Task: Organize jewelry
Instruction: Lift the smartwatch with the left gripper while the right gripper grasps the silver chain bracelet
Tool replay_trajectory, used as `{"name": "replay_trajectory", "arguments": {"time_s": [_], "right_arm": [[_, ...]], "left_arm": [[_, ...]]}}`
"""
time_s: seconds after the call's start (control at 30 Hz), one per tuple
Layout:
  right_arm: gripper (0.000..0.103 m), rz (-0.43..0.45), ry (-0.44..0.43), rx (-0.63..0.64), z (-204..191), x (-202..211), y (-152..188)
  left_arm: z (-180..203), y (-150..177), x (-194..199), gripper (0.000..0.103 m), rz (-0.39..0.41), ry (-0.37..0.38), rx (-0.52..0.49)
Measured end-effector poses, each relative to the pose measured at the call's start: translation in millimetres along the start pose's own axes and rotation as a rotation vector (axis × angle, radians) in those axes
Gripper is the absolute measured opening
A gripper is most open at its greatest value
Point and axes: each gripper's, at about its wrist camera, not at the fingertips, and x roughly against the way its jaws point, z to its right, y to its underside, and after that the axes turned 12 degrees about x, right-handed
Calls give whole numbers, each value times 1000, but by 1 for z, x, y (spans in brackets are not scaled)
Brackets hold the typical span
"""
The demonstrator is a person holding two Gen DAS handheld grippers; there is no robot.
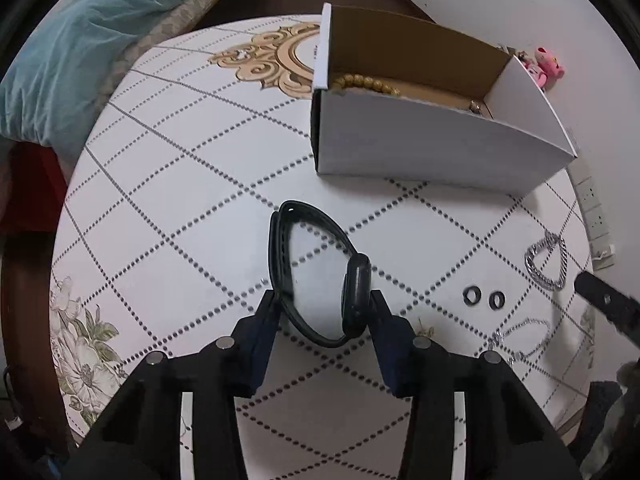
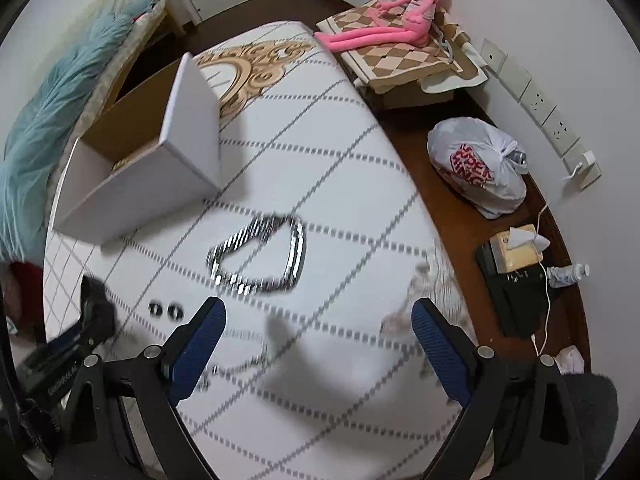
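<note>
A black wristband lies on the white patterned table. My left gripper is shut on it, one pad against the strap and the other against its thick body. A white cardboard box beyond it holds a wooden bead bracelet. My right gripper hangs open over the table with nothing between its fingers. Just ahead of it lies a silver chain bracelet. Two dark rings sit to its left, and a thin chain lies under its left finger.
The table's right edge drops to a brown floor with a tied plastic bag, a tissue box and a pink plush toy. A blue blanket lies beyond the table's left edge. A power strip runs along the wall.
</note>
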Motion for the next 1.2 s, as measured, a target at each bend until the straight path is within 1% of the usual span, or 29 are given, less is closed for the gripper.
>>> {"name": "replay_trajectory", "arguments": {"time_s": [0.03,0.1,0.2,0.3,0.33,0.37,0.4,0.43,0.5,0.57,0.63,0.73,0.83,0.87,1.0,1.1,1.2], "right_arm": [[86,7,5,8,0,-3,-5],[80,14,30,34,-3,-12,-14],[67,2,51,72,-8,-25,-23],[58,28,127,143,-21,-31,-26],[50,37,122,148,-23,-31,-26],[45,44,122,157,-25,-32,-26],[31,42,139,170,-28,-32,-27],[19,48,133,184,-31,-32,-27],[8,44,142,202,-36,-34,-27],[8,43,150,207,-36,-34,-28],[8,44,138,203,-38,-33,-27],[8,41,91,184,-36,-26,-26],[8,78,45,184,-39,-5,-21],[8,78,31,175,-41,1,-20],[8,117,-43,184,-52,30,-19],[8,140,-103,184,-57,50,-23],[8,162,-142,188,-59,67,-32]], "left_arm": [[0,0,0,40,6,-1,-2],[0,0,0,40,22,-15,5],[-3,1,2,40,44,-41,9],[-11,0,1,40,51,-58,22],[-12,-1,1,40,51,-61,25],[-13,0,2,40,53,-62,28],[-15,1,2,40,55,-64,31],[-16,1,2,40,56,-65,34],[-18,1,2,40,56,-64,37],[-20,2,3,40,56,-64,40],[-18,2,3,40,55,-63,40],[-19,0,7,40,63,-54,40],[-19,1,19,40,81,-38,43],[-18,0,22,40,87,-36,42],[-16,-1,43,40,113,0,43],[-12,-7,62,40,131,34,40],[-6,-17,79,40,150,68,34]]}}
